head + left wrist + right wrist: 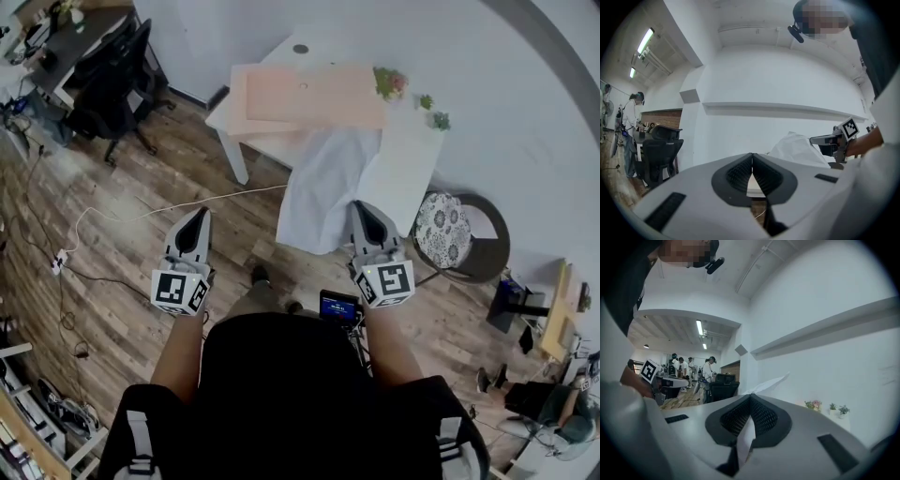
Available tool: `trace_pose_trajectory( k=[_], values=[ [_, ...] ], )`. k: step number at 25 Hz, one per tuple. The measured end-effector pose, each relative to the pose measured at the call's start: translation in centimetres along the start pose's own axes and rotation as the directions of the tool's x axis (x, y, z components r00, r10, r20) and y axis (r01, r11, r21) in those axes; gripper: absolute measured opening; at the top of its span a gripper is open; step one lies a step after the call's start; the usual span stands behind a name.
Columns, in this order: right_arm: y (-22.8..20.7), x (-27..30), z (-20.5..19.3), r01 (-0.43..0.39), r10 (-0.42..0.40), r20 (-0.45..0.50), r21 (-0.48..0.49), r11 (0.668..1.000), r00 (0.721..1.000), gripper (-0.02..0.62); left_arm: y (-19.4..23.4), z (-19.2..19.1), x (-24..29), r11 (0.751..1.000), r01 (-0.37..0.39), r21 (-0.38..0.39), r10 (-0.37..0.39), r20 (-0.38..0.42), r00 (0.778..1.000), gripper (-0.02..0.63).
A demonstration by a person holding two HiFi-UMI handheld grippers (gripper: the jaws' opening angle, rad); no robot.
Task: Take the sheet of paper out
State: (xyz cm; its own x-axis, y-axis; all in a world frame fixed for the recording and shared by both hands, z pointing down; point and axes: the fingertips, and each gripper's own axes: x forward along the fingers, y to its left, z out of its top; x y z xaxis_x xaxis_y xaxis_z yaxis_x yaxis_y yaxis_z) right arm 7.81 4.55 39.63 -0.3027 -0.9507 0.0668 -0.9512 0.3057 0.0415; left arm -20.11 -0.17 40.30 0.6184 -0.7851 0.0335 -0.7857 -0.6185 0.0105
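A large white sheet of paper (323,183) hangs off the front of the white table (412,159), below a flat peach folder (309,94) lying on the tabletop. My right gripper (361,204) is shut on the sheet's near right edge. In the right gripper view the paper (766,384) runs between the closed pads and sticks out beyond that gripper (750,397). My left gripper (200,212) is held over the wooden floor left of the sheet, apart from it. Seen from its own camera, the left gripper (752,154) is shut with nothing between its pads, and the sheet (797,145) shows to its right.
Small potted plants (389,82) stand at the table's far right. A round stool with a patterned cushion (443,230) sits right of the table. A black office chair (112,75) and a desk are at the far left. A white cable (141,214) crosses the floor. Several people stand far off (689,369).
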Motion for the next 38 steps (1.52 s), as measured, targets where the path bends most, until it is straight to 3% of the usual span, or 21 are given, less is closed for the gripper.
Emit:
trace_pose_trajectory(
  k=[7,13,23,28,38],
  values=[
    [0.5,-7.1,-2.0,-0.004,0.004,0.001,0.02,1.0,1.0,0.011,-6.5,-1.1,-4.1,1.0,0.004,-0.021,-0.004,-0.027,1.0,0.005],
    [2.7,-10.9,-3.1,-0.013,0.013,0.004,0.035,0.999,1.0,0.011,-9.2,-1.7,-8.3,1.0,0.008,-0.011,-0.008,-0.039,0.999,0.005],
    [5.4,-11.1,-2.8,0.029,-0.028,-0.013,0.049,0.998,1.0,0.011,-8.7,-0.5,-9.0,0.995,0.097,-0.034,-0.098,-0.01,0.995,0.005],
    [6.5,-10.9,-3.2,0.032,-0.029,-0.028,0.106,0.994,0.999,0.011,-7.1,-1.0,-9.9,0.994,0.098,-0.045,-0.099,-0.017,0.995,0.005],
    [6.5,-11.5,-3.4,0.032,-0.031,-0.011,0.096,0.995,0.999,0.011,-7.6,-1.3,-9.8,0.994,0.104,-0.041,-0.105,-0.032,0.994,0.005]
  ],
)
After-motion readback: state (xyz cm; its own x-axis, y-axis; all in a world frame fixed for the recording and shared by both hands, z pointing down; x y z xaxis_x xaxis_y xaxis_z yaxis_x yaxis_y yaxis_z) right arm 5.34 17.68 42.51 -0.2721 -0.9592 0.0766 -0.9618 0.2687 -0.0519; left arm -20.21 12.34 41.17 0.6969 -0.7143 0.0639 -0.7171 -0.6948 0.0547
